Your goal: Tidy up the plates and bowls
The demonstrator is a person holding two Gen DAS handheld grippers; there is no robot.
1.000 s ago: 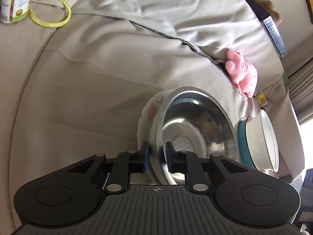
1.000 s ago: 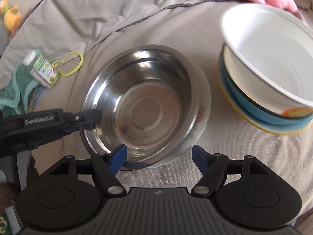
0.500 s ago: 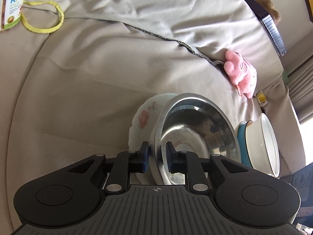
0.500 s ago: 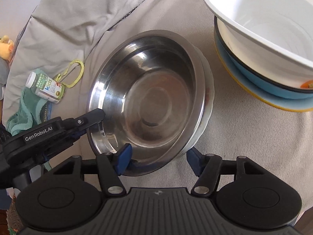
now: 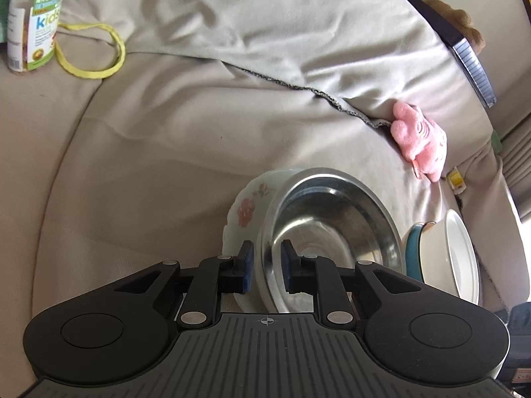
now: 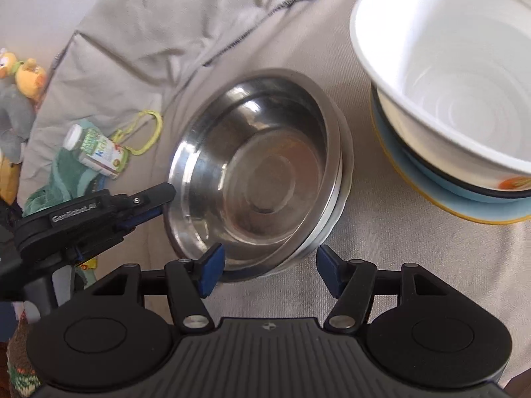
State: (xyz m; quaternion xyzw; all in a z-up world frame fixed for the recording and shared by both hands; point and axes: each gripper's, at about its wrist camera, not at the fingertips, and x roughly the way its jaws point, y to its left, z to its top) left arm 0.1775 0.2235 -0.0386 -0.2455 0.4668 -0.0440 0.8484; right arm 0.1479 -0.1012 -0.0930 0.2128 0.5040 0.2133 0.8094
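A steel bowl [image 5: 332,232] [image 6: 259,169] rests in a white floral plate [image 5: 247,212] on a beige cloth. My left gripper [image 5: 267,265] is shut on the bowl's near rim, one pad inside and one outside; in the right wrist view it [image 6: 156,200] sits at the bowl's left edge. Whether the plate is also pinched I cannot tell. My right gripper [image 6: 268,265] is open around the bowl's front edge, and its pads do not press on it. A white bowl [image 6: 448,83] [image 5: 461,252] is stacked in a blue bowl [image 6: 464,195] at the right.
A vitamin bottle [image 5: 33,23] [image 6: 96,152] and a yellow loop [image 5: 96,49] lie at the far left. A pink plush toy [image 5: 418,139] lies behind the bowls. Stuffed toys [image 6: 20,79] and a green cloth [image 6: 66,179] lie at the left edge.
The right jaws have narrowed around the bowl's front edge. In the left wrist view more of the floral plate shows to the left of the steel bowl.
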